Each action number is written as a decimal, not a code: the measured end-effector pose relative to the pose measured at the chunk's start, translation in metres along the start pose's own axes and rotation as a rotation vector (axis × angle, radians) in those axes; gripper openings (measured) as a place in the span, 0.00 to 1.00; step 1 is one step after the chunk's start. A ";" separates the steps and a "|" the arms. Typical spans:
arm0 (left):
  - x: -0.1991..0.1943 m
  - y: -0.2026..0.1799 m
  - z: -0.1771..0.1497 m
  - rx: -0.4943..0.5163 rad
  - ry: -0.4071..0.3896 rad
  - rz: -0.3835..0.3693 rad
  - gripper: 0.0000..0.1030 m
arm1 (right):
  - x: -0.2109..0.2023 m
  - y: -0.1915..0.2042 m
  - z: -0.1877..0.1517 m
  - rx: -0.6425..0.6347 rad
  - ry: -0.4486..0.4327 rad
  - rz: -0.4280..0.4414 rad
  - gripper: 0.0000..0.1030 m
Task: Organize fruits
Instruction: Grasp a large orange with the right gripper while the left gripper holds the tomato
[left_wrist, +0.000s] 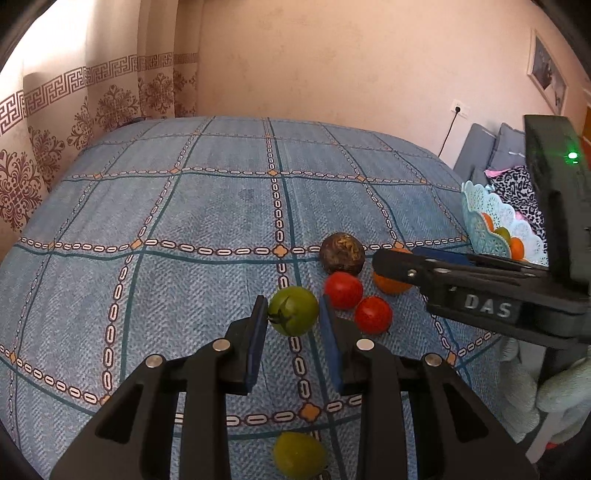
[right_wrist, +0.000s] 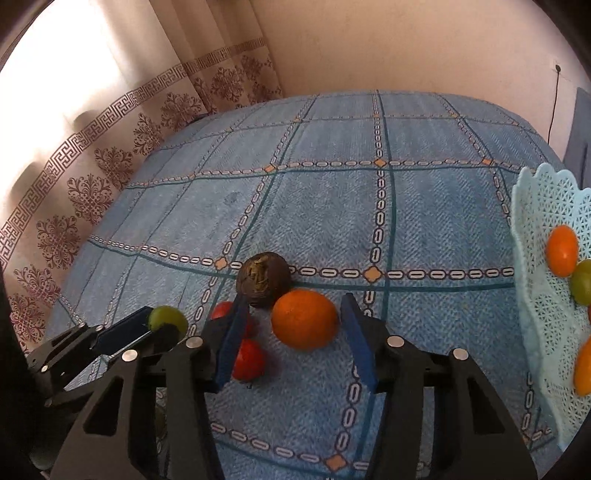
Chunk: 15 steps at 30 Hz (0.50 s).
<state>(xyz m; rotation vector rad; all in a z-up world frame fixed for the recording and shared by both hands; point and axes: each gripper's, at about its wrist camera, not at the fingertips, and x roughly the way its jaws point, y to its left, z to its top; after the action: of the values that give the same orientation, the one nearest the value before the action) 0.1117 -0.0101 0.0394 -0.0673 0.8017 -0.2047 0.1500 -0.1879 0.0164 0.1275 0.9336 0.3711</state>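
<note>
left claw (left_wrist: 291, 314) open around green tomato (left_wrist: 293, 310); right claw (right_wrist: 295, 328) open around orange (right_wrist: 304, 319). risk: closing fingers nudge neighbouring red tomatoes (left_wrist: 343, 290), rolling them toward the bed edge.

Green tomato (left_wrist: 293, 311), red tomatoes (left_wrist: 343, 290), orange (right_wrist: 304, 319) clustered on bedspread.

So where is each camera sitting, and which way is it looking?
Left wrist: sits on the left gripper, looking forward along its open fingers at a green tomato on the blue bedspread; the right gripper reaches in from the right.
Right wrist: sits on the right gripper, looking along its open fingers at an orange; the left gripper shows at lower left.
Both see the dark brown fruit, red tomatoes and the basket.
</note>
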 end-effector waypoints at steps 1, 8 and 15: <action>0.000 0.000 0.000 0.000 0.000 -0.001 0.28 | 0.003 -0.001 0.000 0.000 0.006 -0.004 0.52; 0.002 -0.001 0.000 0.000 0.009 -0.003 0.28 | 0.014 -0.004 -0.003 0.005 0.032 -0.009 0.39; 0.002 0.001 0.000 -0.001 0.005 -0.002 0.28 | 0.007 0.000 -0.005 -0.008 0.020 -0.013 0.38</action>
<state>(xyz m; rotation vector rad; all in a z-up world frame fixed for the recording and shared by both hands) 0.1128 -0.0096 0.0380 -0.0685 0.8070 -0.2068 0.1501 -0.1851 0.0084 0.1103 0.9519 0.3644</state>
